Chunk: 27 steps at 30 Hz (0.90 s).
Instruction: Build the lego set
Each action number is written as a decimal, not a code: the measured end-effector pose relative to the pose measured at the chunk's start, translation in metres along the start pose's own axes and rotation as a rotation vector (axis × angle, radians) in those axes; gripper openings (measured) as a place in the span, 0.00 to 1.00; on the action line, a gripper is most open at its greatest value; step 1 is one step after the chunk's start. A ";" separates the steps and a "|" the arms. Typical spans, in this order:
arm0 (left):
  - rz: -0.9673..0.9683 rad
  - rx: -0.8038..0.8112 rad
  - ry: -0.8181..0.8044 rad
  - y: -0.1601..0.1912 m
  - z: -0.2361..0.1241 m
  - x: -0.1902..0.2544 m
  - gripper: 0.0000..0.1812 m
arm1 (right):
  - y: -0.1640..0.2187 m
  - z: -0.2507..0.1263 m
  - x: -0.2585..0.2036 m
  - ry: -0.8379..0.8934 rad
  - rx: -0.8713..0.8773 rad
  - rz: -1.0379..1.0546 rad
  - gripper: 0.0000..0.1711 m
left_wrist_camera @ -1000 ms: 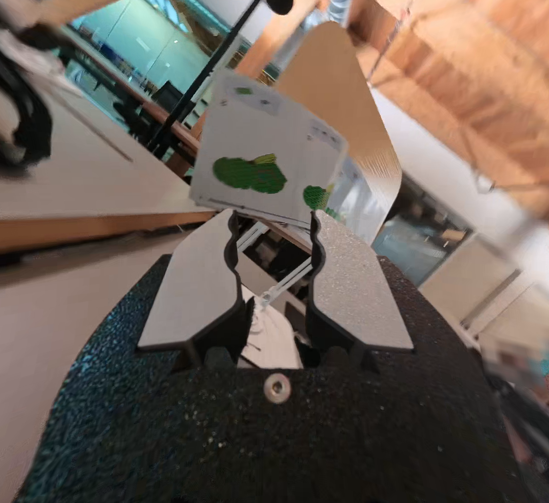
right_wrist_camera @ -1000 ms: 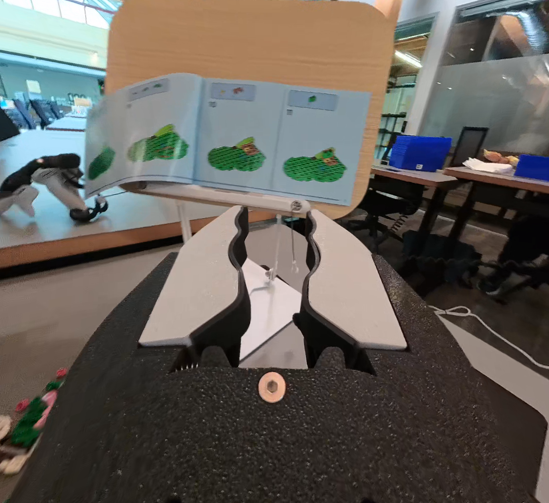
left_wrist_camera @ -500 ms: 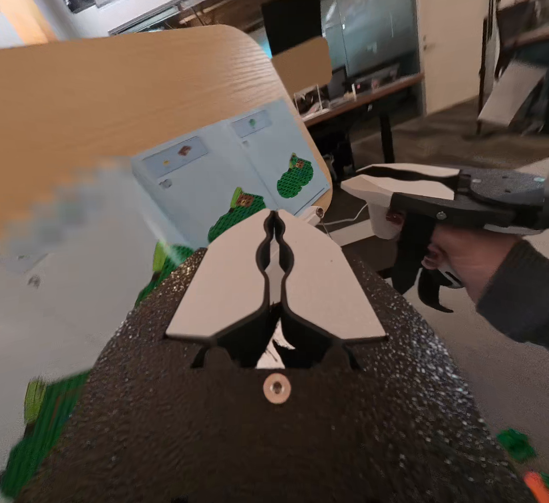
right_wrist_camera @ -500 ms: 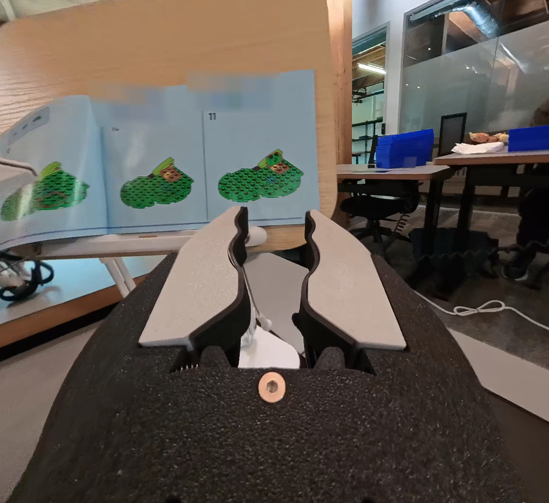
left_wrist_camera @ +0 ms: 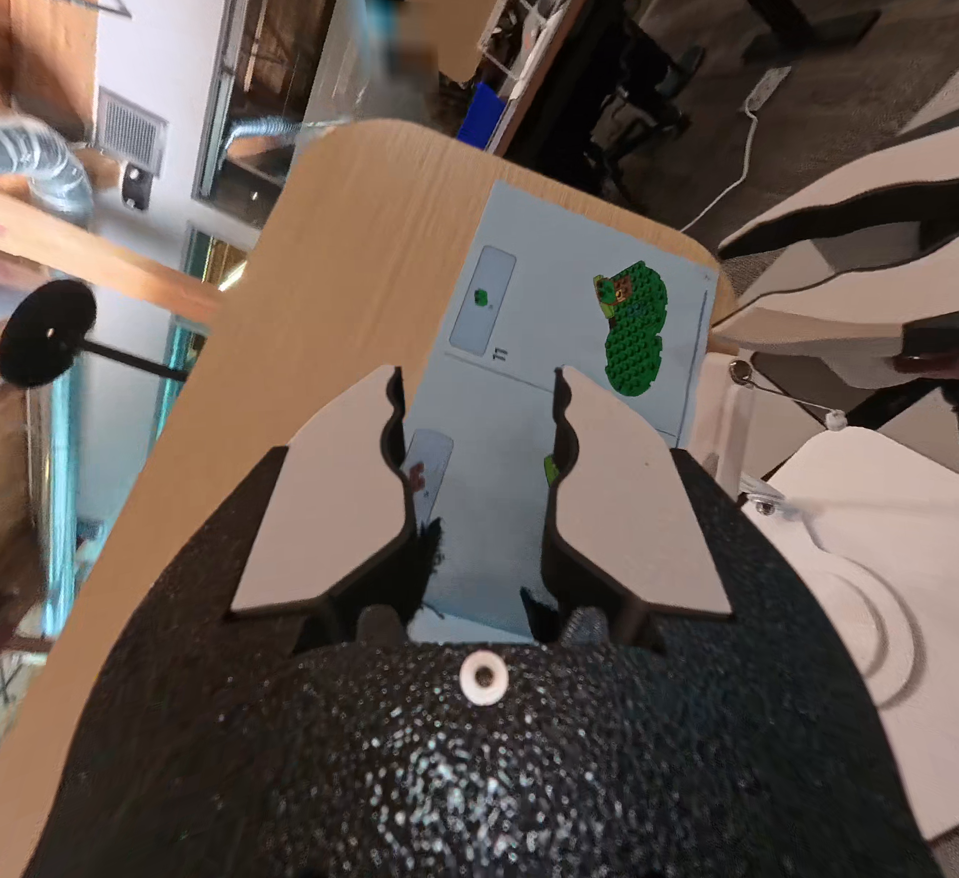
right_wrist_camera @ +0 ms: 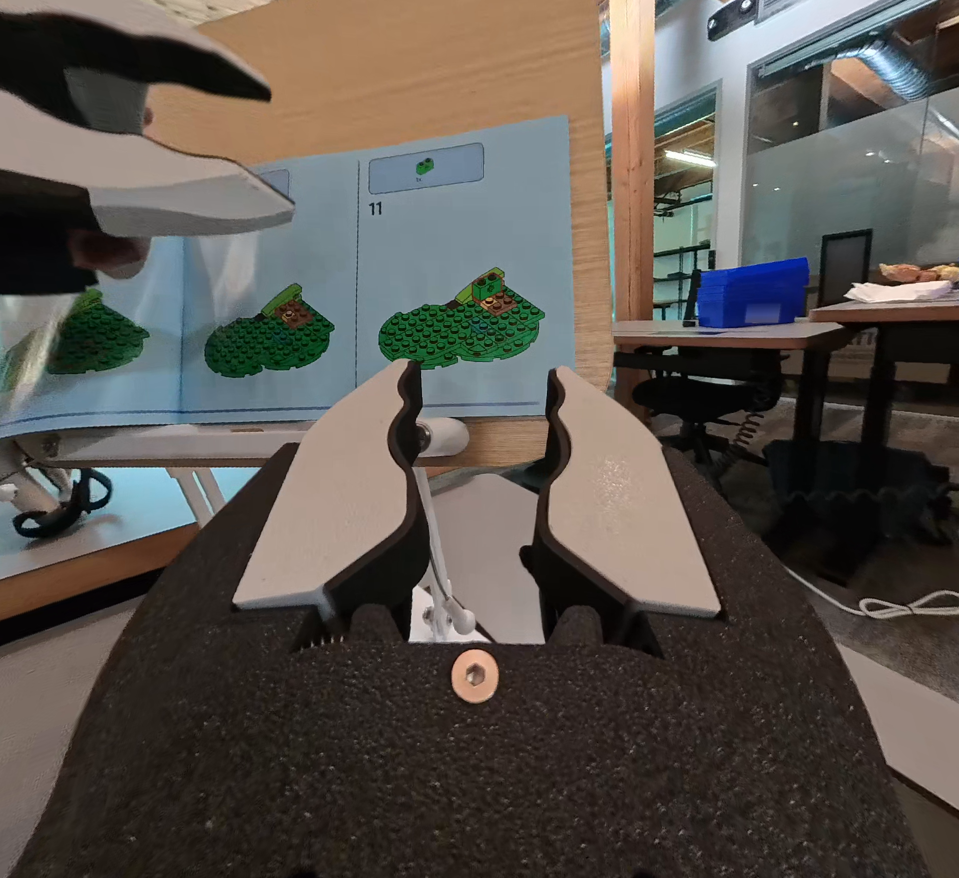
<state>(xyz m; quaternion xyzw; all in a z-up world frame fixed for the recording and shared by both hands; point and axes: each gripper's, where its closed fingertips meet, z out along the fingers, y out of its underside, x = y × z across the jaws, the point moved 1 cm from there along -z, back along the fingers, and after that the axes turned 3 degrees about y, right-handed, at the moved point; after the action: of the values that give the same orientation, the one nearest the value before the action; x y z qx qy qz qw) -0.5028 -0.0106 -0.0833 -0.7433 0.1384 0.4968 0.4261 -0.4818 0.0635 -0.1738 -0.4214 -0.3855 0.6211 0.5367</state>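
Resting on wood-grain board (right_wrist_camera: 415, 59), glossy instruction booklet (right_wrist_camera: 456, 241) lies open.

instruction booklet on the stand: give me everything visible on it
The instruction booklet is pale blue paper, open and propped upright against a light wooden board, its bottom edge on a white ledge. Its panels show a green studded base growing by steps. The far-left page curls and glares. The left gripper covers its upper left; contact cannot be judged.
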 end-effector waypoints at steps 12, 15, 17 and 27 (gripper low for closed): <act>-0.019 -0.126 0.157 0.011 0.020 -0.018 0.26 | -0.001 -0.003 0.010 0.109 0.018 -0.034 0.28; -0.010 -0.184 0.115 0.015 0.022 -0.022 0.22 | -0.001 -0.001 0.011 0.121 0.017 -0.023 0.29; -0.021 -0.197 0.135 0.014 0.024 -0.019 0.21 | -0.002 0.000 0.014 0.130 0.022 -0.006 0.29; 0.036 -0.249 0.135 0.013 0.028 -0.017 0.11 | -0.003 -0.005 0.022 0.138 0.031 0.058 0.29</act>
<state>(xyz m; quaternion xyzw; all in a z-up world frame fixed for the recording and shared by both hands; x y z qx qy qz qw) -0.5364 -0.0009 -0.0789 -0.8197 0.1172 0.4663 0.3113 -0.4778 0.0860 -0.1754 -0.4658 -0.3254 0.6118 0.5503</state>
